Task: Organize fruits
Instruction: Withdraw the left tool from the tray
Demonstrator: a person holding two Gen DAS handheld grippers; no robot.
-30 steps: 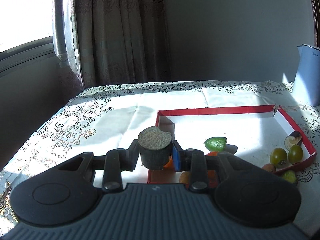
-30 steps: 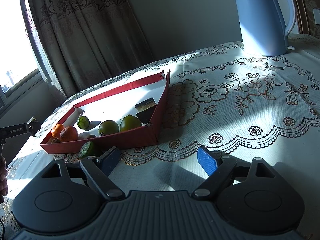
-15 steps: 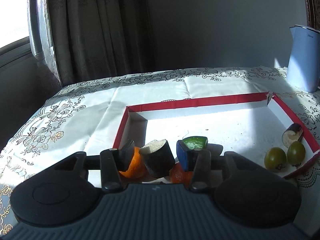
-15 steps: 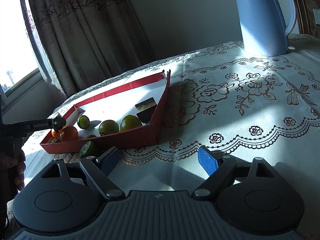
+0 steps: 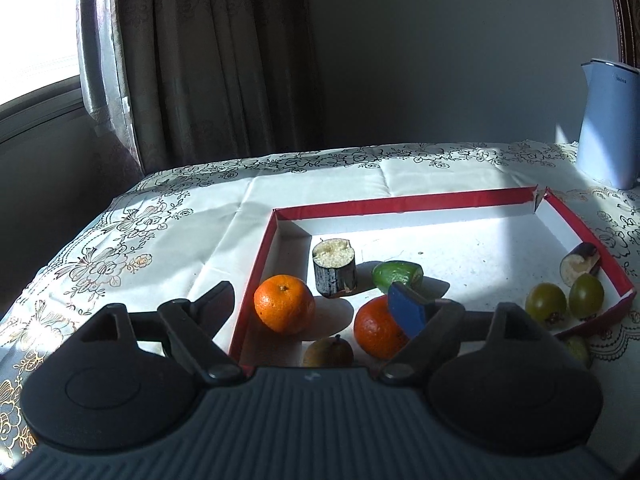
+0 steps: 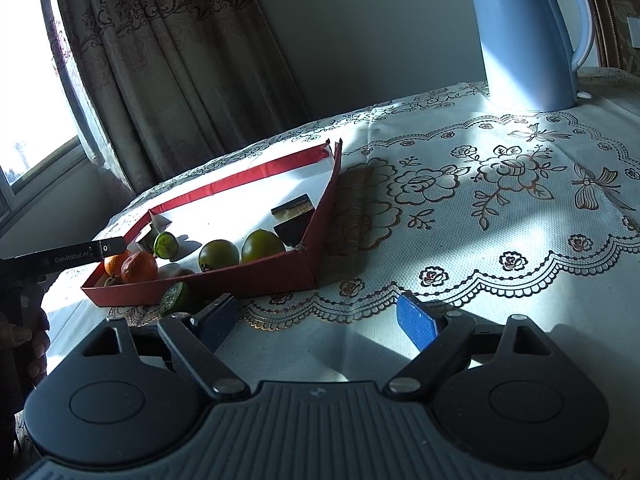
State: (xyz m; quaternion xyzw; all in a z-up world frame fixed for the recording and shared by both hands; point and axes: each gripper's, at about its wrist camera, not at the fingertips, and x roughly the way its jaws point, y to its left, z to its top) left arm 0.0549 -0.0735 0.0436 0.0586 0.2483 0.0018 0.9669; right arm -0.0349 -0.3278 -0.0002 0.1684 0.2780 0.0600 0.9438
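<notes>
Left gripper (image 5: 316, 300) has just been opening its jaws, and nothing sits between them now. Its blue pad (image 5: 408, 310) covers part of one orange (image 5: 376, 332). The dark stub with the pale top (image 5: 334, 268) stands upright inside the red tray (image 5: 400, 203), near the tray's left corner, apart from the jaws. Another orange (image 5: 284, 309) lies just beside the stub. A small brown fruit (image 5: 329, 353) is partly hidden by the gripper body. Right gripper (image 6: 320, 314) hangs wide and empty over the tablecloth (image 6: 500, 220), outside the tray. A green cut fruit (image 6: 175, 298) lies just outside the tray wall. Much bare white floor shows in the tray's middle.
</notes>
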